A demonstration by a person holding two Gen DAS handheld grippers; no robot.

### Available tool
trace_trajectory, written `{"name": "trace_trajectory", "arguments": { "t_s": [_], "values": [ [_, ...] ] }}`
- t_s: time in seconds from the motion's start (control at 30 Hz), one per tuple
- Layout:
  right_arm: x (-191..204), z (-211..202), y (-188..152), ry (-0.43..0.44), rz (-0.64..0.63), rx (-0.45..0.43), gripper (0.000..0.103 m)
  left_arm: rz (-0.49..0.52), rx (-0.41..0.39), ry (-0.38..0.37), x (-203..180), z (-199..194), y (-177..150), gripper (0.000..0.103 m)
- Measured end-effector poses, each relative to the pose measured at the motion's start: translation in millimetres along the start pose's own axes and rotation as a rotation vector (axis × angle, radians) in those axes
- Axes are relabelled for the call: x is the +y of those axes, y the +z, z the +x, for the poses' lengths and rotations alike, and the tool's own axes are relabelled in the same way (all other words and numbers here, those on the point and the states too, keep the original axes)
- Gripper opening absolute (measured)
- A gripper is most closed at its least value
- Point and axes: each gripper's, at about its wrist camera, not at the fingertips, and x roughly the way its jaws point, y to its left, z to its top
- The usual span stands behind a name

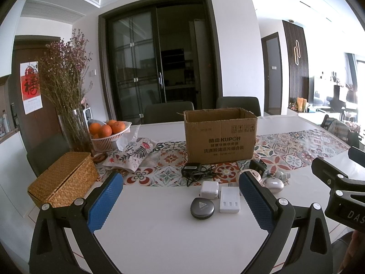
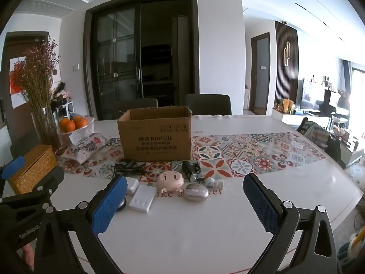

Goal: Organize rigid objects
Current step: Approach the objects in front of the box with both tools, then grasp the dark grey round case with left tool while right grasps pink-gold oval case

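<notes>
An open cardboard box [image 1: 220, 134] [image 2: 156, 134] stands on the patterned runner. In front of it on the white table [image 1: 171, 239] lie a black adapter with cable [image 1: 192, 170], a white cube charger [image 1: 209, 189], a white flat charger [image 1: 230, 199] [image 2: 142, 198], a grey round case [image 1: 202, 207], a pink round gadget [image 2: 170, 179], a mauve oval case [image 2: 196, 191], a second black adapter [image 2: 191, 167] and a small white piece [image 2: 213, 182]. My left gripper [image 1: 180, 177] and right gripper [image 2: 184, 180] hover side by side near the front, both open and empty.
A wicker box [image 1: 63, 180] sits at the front left. Behind it are a glass vase of dried flowers [image 1: 73, 127], a basket of oranges [image 1: 109, 134] and a floral tissue pouch [image 1: 132, 155]. Two dark chairs [image 1: 168, 111] stand behind the table.
</notes>
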Motion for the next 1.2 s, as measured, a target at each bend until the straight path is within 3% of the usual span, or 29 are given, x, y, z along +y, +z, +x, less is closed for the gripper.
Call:
{"name": "trace_trajectory", "arguments": {
  "t_s": [0.5, 1.2],
  "values": [
    [2, 6, -6, 0.006, 0.007, 0.027, 0.103, -0.006, 0.035, -0.012, 0, 10, -6, 0.103],
    [1, 85, -34, 0.016, 0.046, 0.249, 0.103, -0.017, 0.263, -0.063, -4, 82, -39, 0.103]
  ]
}}
